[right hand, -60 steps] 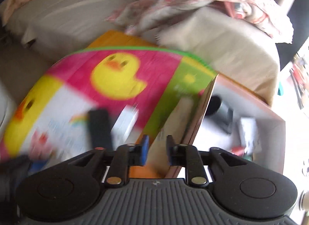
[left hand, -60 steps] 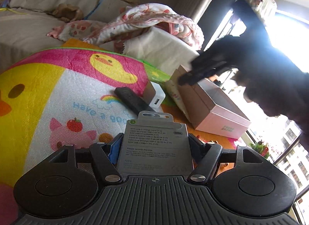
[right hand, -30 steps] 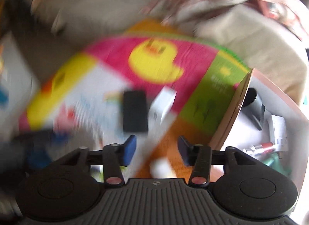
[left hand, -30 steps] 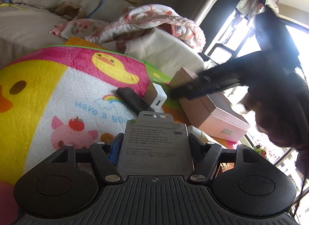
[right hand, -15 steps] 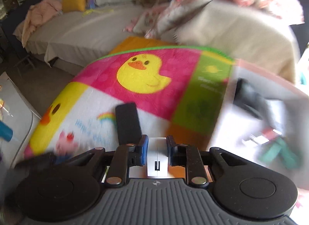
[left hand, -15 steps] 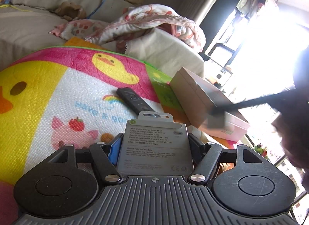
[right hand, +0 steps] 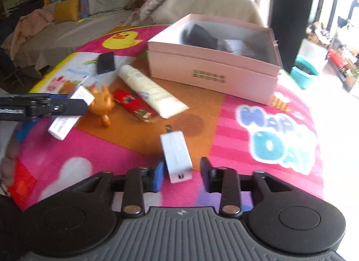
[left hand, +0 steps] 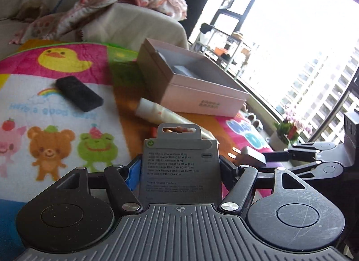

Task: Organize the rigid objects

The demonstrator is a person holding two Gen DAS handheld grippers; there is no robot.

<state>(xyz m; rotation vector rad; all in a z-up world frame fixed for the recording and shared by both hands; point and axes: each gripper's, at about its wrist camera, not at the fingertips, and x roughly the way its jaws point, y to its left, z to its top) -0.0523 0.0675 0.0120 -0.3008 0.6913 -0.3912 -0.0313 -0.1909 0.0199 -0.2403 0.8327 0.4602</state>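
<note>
Strong daylight is thrown in from the window (left hand: pixel 303 43), blown out to white glare. Foreground parts are left backlit and dark. Motion blur is seen in the right wrist view; edges are bent by fisheye distortion.

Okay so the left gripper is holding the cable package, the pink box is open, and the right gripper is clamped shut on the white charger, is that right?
Not quite. The right gripper is open: in the right wrist view its fingers stand apart, and the white charger lies loose between them on the mat. The rest holds: the left gripper is holding the cable package, and the pink box is open.
</note>
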